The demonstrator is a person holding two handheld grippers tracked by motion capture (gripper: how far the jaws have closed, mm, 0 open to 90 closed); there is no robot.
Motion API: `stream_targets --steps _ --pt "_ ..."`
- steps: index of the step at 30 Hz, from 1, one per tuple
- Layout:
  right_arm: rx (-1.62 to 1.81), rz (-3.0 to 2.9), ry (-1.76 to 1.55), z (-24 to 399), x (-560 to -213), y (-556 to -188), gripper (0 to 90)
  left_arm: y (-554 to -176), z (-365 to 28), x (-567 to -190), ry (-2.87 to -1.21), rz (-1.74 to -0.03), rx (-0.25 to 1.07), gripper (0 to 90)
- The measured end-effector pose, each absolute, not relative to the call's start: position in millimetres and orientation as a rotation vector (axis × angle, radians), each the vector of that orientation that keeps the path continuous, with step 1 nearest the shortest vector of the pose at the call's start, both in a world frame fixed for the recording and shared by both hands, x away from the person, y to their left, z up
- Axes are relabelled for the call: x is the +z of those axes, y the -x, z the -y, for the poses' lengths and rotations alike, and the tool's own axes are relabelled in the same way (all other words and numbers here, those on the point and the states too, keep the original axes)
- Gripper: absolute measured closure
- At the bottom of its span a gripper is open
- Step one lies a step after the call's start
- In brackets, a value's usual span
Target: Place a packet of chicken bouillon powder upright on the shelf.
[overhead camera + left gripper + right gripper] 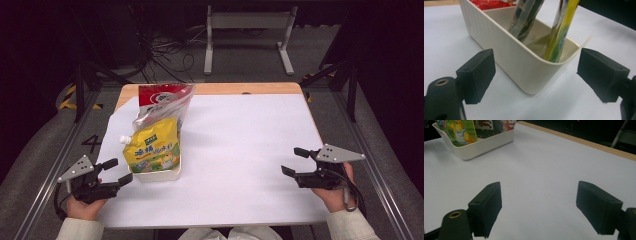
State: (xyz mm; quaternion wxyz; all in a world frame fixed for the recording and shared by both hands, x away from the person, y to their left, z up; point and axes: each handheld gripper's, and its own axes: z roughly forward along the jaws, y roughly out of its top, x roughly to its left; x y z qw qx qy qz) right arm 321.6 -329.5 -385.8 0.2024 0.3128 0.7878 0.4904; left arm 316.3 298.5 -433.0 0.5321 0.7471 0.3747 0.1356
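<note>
Near the counter's left edge, the white bin holds a yellow spouted pouch and a red bag. Left claw, spread and empty, faces the bin's corner; right claw is spread over bare counter. Packing looks done; next, probably gripping the bin's rim.

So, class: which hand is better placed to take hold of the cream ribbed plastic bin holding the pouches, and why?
The left. The left gripper sits right beside the cream ribbed plastic bin, its open fingers framing the bin's near corner. The right gripper is open too, but far off across bare white tabletop.
</note>
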Motion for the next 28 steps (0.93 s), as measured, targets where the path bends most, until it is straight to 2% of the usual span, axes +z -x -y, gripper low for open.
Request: stream_targets --steps 9,28 --pt "1.362 -2.207 -0.864 339 -407 -317 20.0 -321 -296 -450 -1.799 -0.895 0.309 15.5" --pt "1.305 -2.251 -0.894 336 -418 -321 19.0 -323 -290 -458 -1.858 -0.867 0.336 13.0"
